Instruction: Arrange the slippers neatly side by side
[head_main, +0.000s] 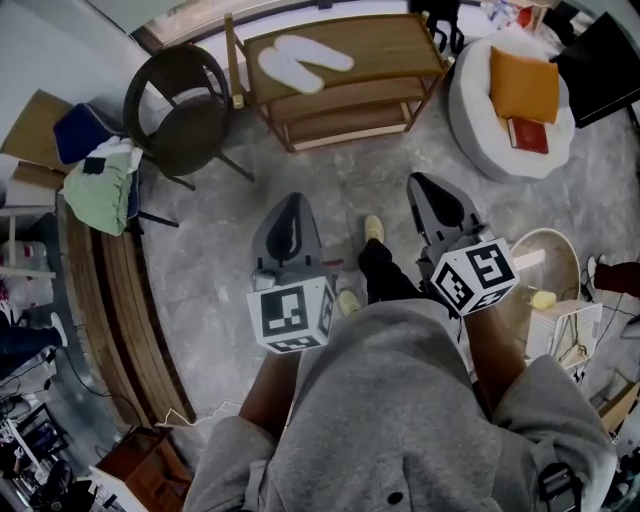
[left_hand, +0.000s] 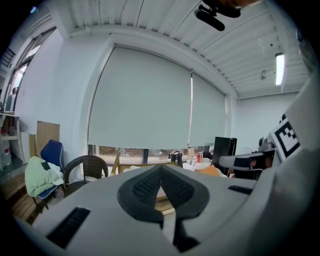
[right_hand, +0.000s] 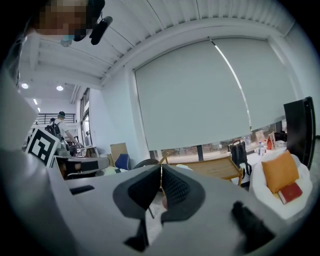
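Left tool (head_main: 291, 206) and right tool (head_main: 428, 190) are both closed and empty. Well ahead of them, the white slippers (head_main: 303, 62) lie splayed on a wooden rack (head_main: 400, 45). Approach appears not yet begun; next: reach forward, open jaws.

A grey top (head_main: 400, 410), a black trouser leg (head_main: 383, 276) and pale yellow shoes (head_main: 373, 229) are worn. The left gripper (head_main: 293, 198) and right gripper (head_main: 425, 181) are moulded in grey, fitted with black ribbed pads (left_hand: 145, 189) and topped by white cubes (head_main: 292, 315) printed with black square markers.
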